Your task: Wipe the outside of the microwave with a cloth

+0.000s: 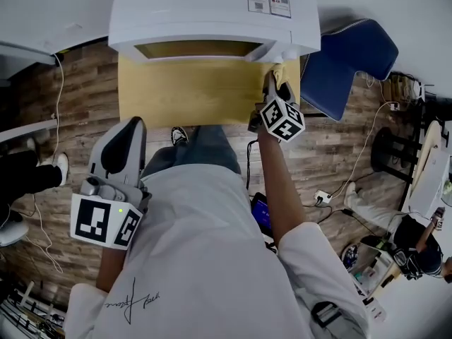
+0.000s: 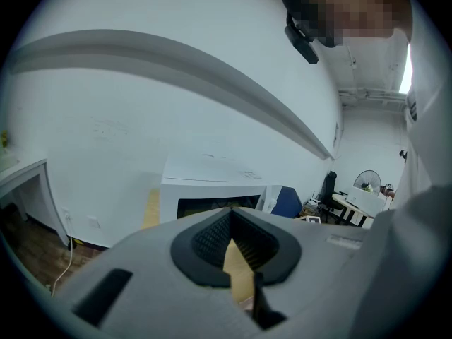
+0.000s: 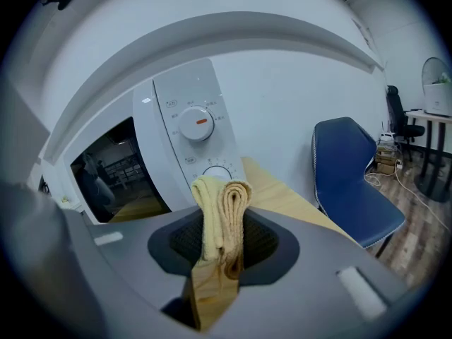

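Note:
A white microwave stands on a wooden table, its dark door window facing me. My right gripper is at the microwave's front right corner, shut on a folded yellow cloth. In the right gripper view the cloth sticks up between the jaws of the right gripper, just short of the control panel and its round dial. My left gripper hangs back near my left hip, away from the table. In its own view the left gripper is shut and holds nothing, with the microwave far ahead.
A blue chair stands right of the table, close to my right arm. Cables and a power strip lie on the wood floor. A white desk edge is at the left. Another person sits at far right.

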A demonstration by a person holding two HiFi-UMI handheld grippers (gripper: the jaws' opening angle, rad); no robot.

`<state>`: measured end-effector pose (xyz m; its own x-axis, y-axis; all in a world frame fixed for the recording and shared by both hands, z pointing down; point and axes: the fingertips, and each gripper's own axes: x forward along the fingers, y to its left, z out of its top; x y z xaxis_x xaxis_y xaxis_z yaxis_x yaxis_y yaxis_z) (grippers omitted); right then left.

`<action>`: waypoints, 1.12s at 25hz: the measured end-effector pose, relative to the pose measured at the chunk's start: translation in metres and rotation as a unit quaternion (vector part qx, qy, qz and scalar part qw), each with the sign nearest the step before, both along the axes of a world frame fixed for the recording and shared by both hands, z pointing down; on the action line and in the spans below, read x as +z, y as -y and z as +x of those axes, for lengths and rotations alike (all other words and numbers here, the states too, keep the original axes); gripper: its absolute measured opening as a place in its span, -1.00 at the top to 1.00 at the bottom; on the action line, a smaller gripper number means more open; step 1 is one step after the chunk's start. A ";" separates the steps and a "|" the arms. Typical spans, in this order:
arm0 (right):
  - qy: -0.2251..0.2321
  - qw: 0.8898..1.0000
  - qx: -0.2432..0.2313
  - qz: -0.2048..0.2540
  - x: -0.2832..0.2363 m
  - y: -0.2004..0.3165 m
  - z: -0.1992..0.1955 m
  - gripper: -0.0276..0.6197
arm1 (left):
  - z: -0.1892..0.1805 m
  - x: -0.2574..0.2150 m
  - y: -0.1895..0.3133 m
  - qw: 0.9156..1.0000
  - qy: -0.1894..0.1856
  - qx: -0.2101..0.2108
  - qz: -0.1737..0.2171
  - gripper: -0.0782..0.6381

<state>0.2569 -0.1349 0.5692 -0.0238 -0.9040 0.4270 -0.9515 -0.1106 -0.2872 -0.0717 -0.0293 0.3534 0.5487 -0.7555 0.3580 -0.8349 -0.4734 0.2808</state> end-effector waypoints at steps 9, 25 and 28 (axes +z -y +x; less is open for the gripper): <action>0.005 0.999 -0.044 -0.003 0.003 -0.005 -0.052 0.55 | -0.010 0.000 -0.007 1.000 -0.005 -0.008 0.003 0.80; 0.001 0.997 -0.083 0.001 0.002 0.005 -0.108 0.55 | -0.031 -0.002 -0.028 0.999 -0.001 -0.032 0.008 0.80; -0.011 0.997 -0.075 -0.006 0.008 0.013 -0.111 0.55 | -0.034 -0.003 -0.031 0.999 0.000 -0.037 0.009 0.80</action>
